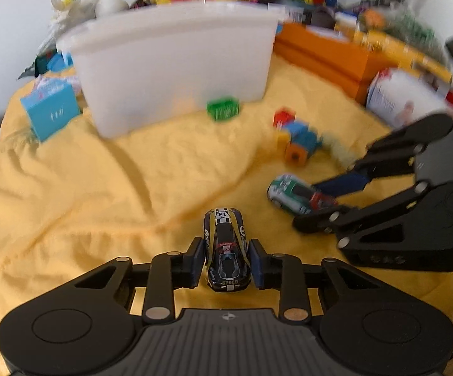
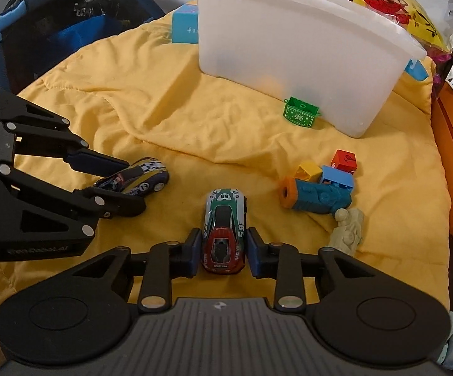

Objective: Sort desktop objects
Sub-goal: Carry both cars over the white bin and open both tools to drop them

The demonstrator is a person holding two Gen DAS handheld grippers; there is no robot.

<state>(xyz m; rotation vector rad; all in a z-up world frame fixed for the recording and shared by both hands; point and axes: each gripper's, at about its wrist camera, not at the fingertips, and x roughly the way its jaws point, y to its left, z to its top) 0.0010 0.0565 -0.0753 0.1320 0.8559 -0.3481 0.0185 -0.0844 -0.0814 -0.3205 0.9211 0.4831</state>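
Observation:
My left gripper (image 1: pixel 226 261) is shut on a black and yellow toy car (image 1: pixel 225 244) numbered 13, just above the yellow cloth (image 1: pixel 101 194). The car also shows in the right wrist view (image 2: pixel 138 179), between the left gripper's pads (image 2: pixel 94 160). My right gripper (image 2: pixel 224 249) is shut on a green, white and red toy car (image 2: pixel 224 228) numbered 59, also seen in the left wrist view (image 1: pixel 295 193). A white translucent bin (image 1: pixel 176 62) (image 2: pixel 298 47) stands at the back of the cloth.
A small green basket (image 2: pixel 301 112) sits by the bin's front. A cluster of coloured blocks and a blue toy train (image 2: pixel 320 188) lies to the right, with a pale figure (image 2: pixel 348 228). An orange box (image 1: pixel 329 53) and clutter line the far side. A light-blue box (image 1: pixel 50 112) stands left of the bin.

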